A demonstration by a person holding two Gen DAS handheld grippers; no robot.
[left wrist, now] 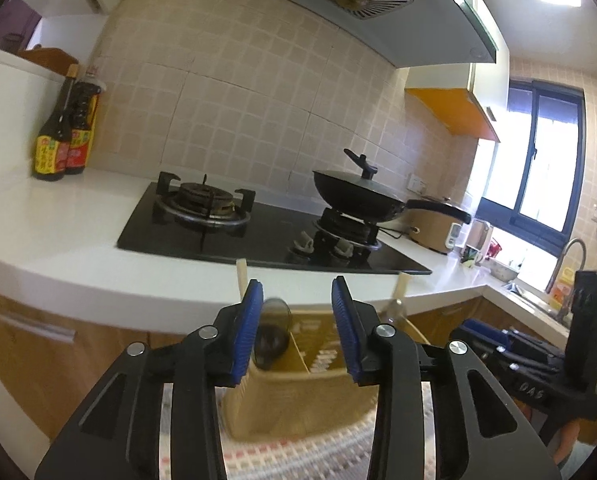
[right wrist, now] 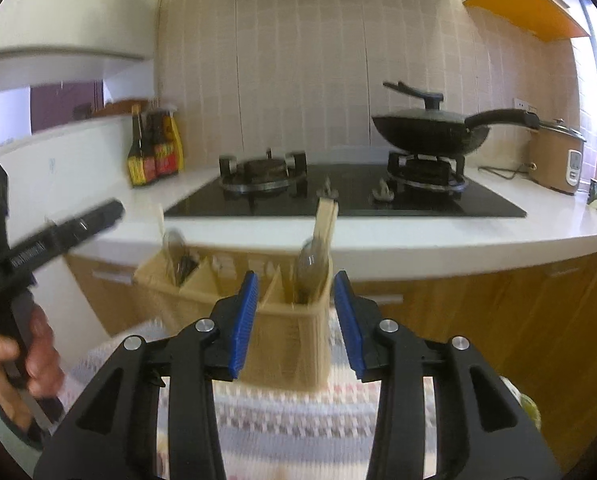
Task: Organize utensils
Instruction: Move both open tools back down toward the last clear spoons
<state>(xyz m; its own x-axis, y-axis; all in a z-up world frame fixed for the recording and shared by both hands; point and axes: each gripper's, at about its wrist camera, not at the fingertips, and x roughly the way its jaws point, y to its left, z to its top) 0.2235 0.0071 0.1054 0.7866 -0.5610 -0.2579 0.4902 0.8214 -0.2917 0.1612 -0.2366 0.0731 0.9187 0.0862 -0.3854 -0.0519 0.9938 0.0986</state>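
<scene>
— Jaws?
— Both mine apart, ribbed blue pads gripping nothing: left gripper, right gripper.
— Utensils?
— Upright in the beige woven caddy, on the knitted cloth before the white worktop.

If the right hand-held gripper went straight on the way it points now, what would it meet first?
Most likely the beige divided utensil caddy on the striped cloth: its right end compartment, holding a spoon and wooden sticks, sits between the open blue pads of the right hand-held gripper. Depth is unclear through the fisheye blur.
</scene>
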